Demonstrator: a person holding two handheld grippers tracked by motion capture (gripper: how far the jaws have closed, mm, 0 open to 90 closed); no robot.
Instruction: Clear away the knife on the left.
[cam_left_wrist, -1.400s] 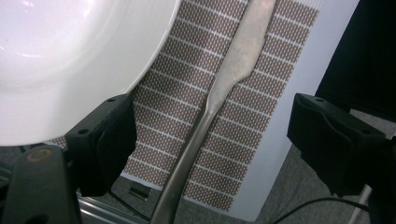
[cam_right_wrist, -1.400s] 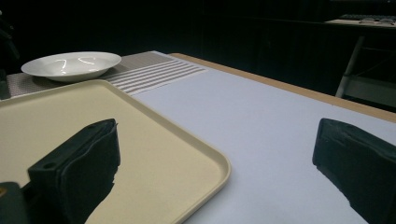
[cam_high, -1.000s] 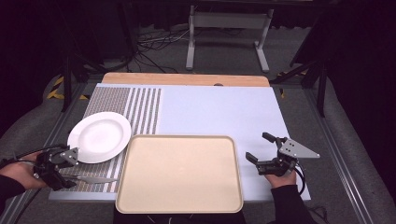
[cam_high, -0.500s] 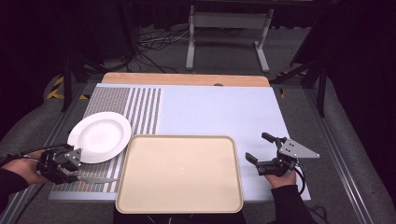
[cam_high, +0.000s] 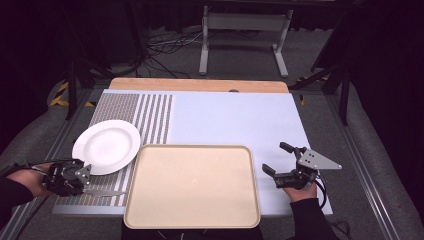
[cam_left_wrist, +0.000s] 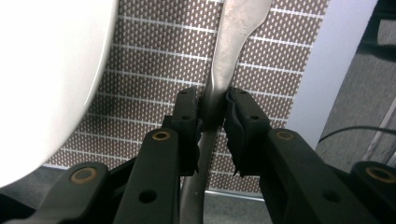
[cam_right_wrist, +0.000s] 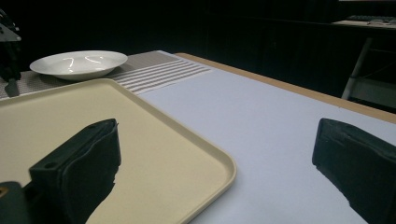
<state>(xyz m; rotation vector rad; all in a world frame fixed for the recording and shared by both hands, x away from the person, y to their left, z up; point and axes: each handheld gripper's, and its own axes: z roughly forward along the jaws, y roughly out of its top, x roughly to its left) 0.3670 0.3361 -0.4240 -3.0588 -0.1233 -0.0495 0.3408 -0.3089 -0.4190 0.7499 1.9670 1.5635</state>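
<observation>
One knife (cam_left_wrist: 233, 42), lying on the mat (cam_left_wrist: 149, 84) just beside the plate (cam_high: 106, 146), was clamped by the left gripper (cam_left_wrist: 214, 108), whose jaws had just been closing, while the right gripper (cam_high: 280, 159) was held open.

Left gripper (cam_left_wrist: 212, 109): black two-jaw tool; matte arms with brass-coloured rivets and plain round holes; ribbed black pads; thin black cable looping off at 9 o'clock in the high view.
Right gripper (cam_high: 281, 159): black body, blocky black pads, grey three-cornered plate with small holes on top, black cable behind.
Sleeves: dark, both forearms.
</observation>
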